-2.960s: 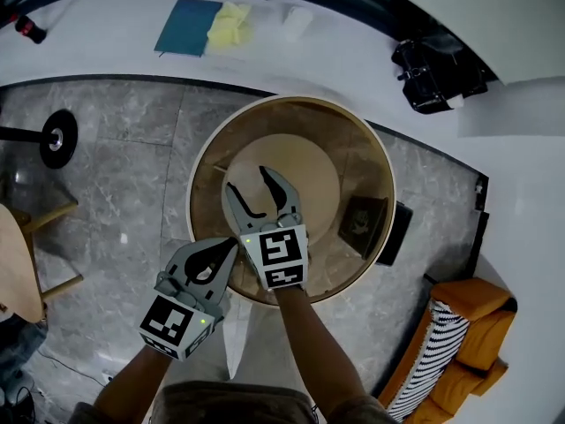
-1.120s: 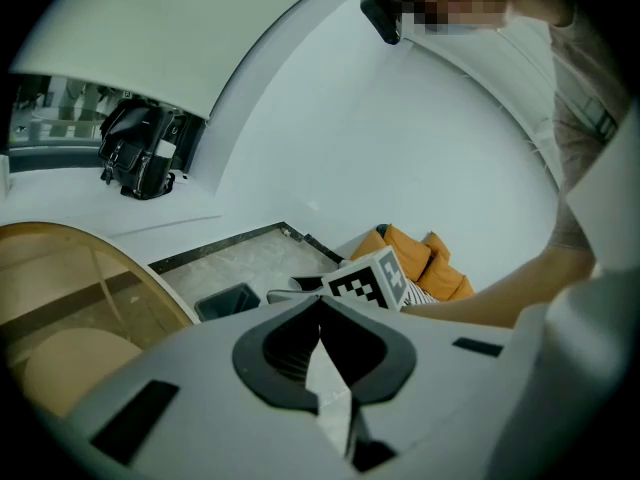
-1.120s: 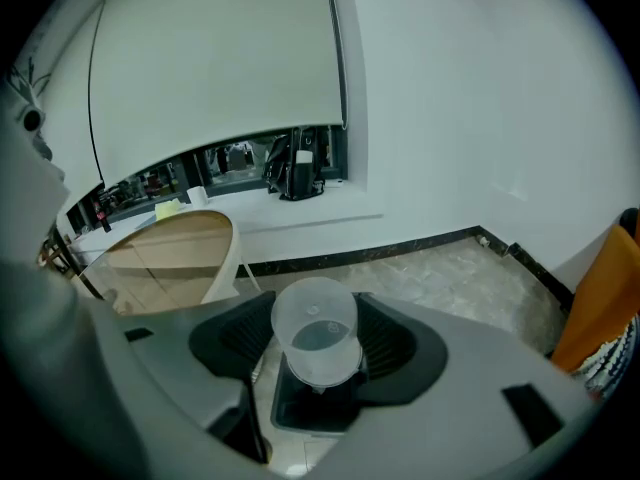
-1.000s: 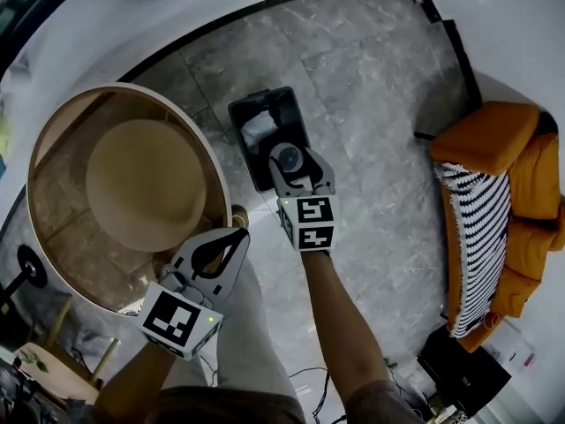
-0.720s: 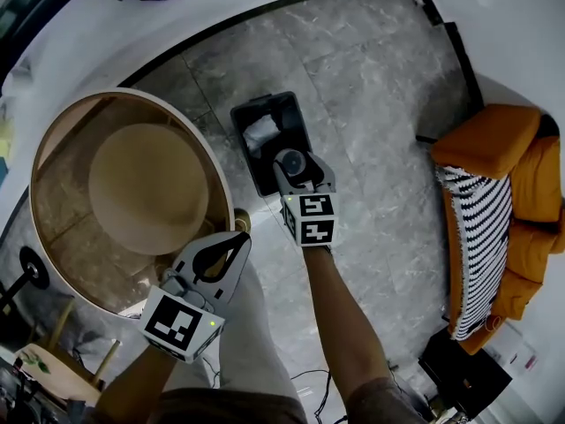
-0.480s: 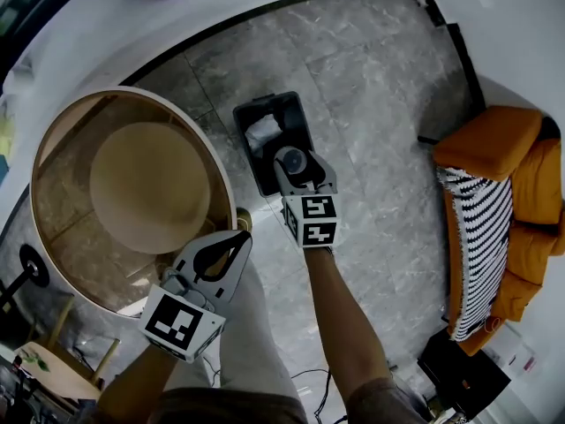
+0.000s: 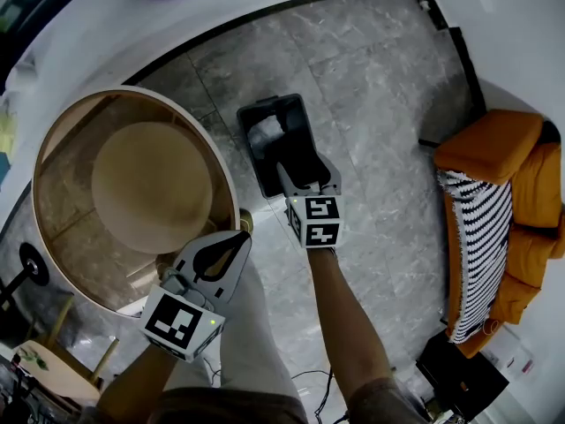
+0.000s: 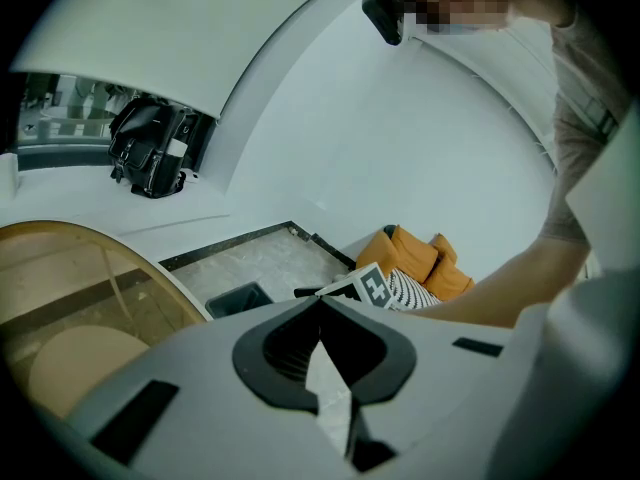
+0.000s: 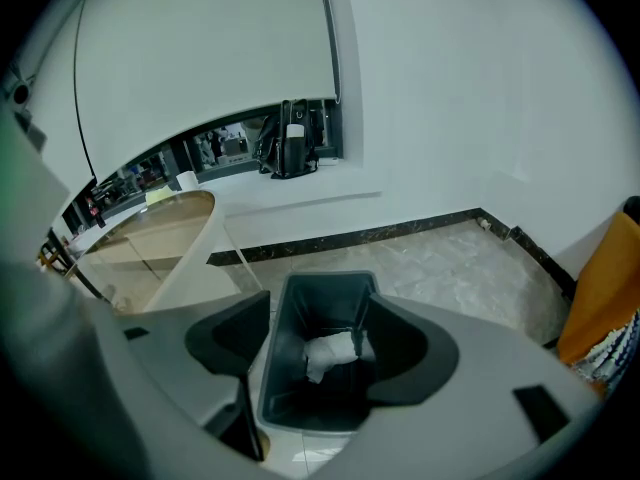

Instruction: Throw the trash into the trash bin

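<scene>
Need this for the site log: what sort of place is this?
Probably a lounge or living room: an orange sofa, a round table and a small trash bin on grey stone floor tiles.

Grey left claw (image 7: 240, 235), right claw (image 7: 307, 168); black-white marker cubes (image 7: 181, 323) (image 7: 315, 222).

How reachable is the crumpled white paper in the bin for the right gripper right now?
Probably yes: the right gripper, its jaws just opened and gripping nothing, hangs directly over the open-topped bin, and nothing covers the paper lying inside.
</scene>
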Demonstrator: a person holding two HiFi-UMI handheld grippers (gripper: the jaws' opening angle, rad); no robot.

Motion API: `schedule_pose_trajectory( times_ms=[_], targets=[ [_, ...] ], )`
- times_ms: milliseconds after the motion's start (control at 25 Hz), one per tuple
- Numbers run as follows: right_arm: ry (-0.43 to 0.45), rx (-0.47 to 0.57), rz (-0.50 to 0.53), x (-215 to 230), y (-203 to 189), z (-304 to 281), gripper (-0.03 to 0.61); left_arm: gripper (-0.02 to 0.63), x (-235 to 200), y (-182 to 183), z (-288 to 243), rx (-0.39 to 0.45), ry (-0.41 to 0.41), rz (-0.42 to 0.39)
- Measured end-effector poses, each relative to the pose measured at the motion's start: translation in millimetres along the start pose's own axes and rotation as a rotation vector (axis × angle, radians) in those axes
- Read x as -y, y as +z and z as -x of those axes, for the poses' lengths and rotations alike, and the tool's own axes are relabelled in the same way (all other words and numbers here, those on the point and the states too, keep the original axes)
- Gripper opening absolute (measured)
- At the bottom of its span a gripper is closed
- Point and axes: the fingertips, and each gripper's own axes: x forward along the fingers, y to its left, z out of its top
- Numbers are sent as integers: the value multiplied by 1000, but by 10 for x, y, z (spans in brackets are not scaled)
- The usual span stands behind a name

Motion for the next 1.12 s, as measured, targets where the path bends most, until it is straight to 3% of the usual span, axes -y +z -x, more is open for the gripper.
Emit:
schedule_pose_trajectory(
  times_ms=[160,240,360,440,760,1120],
  targets=[
    [7,8,6,-45,39,53,307,18,24,21,35,1,-2,5],
    [4,7,4,-79,54,90,276,18,25,42,70,6,0,10],
    [-2,8,-16,-144,69,186,167,18,36,68,145,13,5,15],
    [3,9,-13,-216,85,282,24,18,71,68,200,9,-2,14],
    [28,15,-17,-597,371,704,18,18,167,208,542,12,-7,8],
    [114,127,27,-1502,1157,1965,18,18,457,642,1409,47,1,-22]
  ],
)
